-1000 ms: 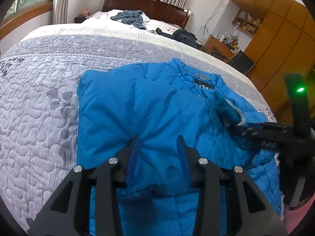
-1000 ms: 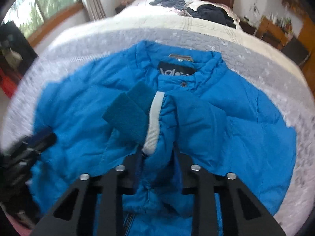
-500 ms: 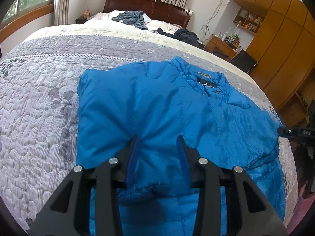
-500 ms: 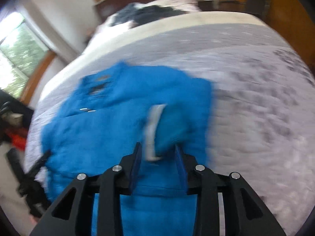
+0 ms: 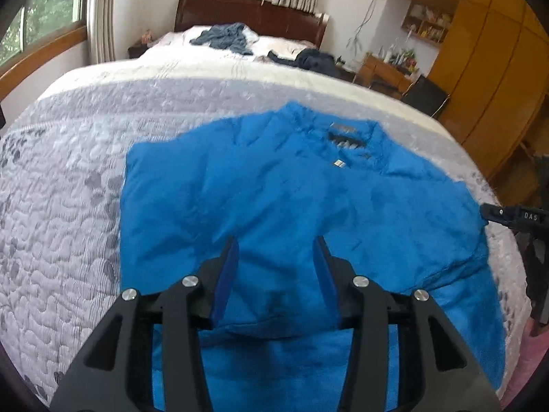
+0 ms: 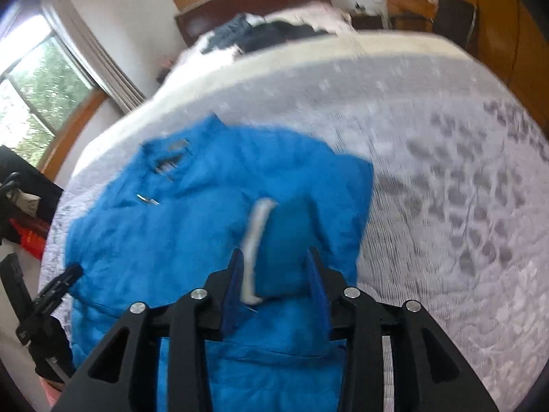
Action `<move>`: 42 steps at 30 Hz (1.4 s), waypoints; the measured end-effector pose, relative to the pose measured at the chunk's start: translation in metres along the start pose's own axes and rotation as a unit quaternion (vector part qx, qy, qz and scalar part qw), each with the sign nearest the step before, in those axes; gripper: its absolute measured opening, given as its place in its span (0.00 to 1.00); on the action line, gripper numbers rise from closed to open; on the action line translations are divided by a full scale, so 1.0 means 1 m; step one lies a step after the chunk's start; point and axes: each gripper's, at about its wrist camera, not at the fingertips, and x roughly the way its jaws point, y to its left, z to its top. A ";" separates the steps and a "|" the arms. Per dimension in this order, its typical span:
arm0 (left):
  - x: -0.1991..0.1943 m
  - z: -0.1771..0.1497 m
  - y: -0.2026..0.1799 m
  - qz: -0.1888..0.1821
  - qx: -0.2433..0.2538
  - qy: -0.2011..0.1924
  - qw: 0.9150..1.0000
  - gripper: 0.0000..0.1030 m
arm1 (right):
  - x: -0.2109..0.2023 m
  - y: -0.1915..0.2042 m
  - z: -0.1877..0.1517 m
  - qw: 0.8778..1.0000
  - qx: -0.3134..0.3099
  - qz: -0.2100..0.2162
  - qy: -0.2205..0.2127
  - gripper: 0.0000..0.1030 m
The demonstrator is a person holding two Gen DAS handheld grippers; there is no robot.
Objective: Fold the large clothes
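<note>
While it lies spread front-up across the grey quilted bedspread [image 5: 68,206], the blue puffer jacket [image 5: 274,199] has its collar and dark neck label [image 5: 346,137] pointing toward the wooden headboard [image 5: 250,13], and its hem runs off the near edge of the bed. In the right wrist view one sleeve is folded in over the body, its teal cuff [image 6: 288,240] with a white ribbed band sitting between the spread fingers of the right claw [image 6: 276,257]; whether the pads touch the cuff cannot be told through the blur. The left claw [image 5: 276,247] hangs over the lower chest of the jacket with its blue-padded fingers wide apart and nothing between them. Farther up the bed, a grey-blue garment [image 5: 223,36] and a dark garment [image 5: 312,61] lie crumpled near the pillows. Orange-brown wardrobes [image 5: 497,68] stand along the right wall.
</note>
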 end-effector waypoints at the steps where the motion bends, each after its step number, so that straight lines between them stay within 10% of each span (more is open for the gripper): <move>1: 0.003 0.000 0.004 -0.005 -0.003 0.002 1.000 0.43 | 0.007 -0.006 -0.002 1.000 0.007 0.003 0.009 0.37; 17: -0.060 -0.020 0.013 0.002 0.000 -0.006 1.000 0.50 | -0.048 -0.030 -0.048 0.997 0.008 0.070 -0.029 0.48; 30: -0.161 -0.168 0.057 0.009 -0.030 0.073 0.997 0.65 | -0.111 -0.041 -0.207 0.994 -0.046 0.094 0.014 0.66; 42: -0.176 -0.242 0.058 -0.077 -0.083 0.111 0.987 0.68 | -0.117 -0.042 -0.292 0.992 -0.052 0.099 0.053 0.69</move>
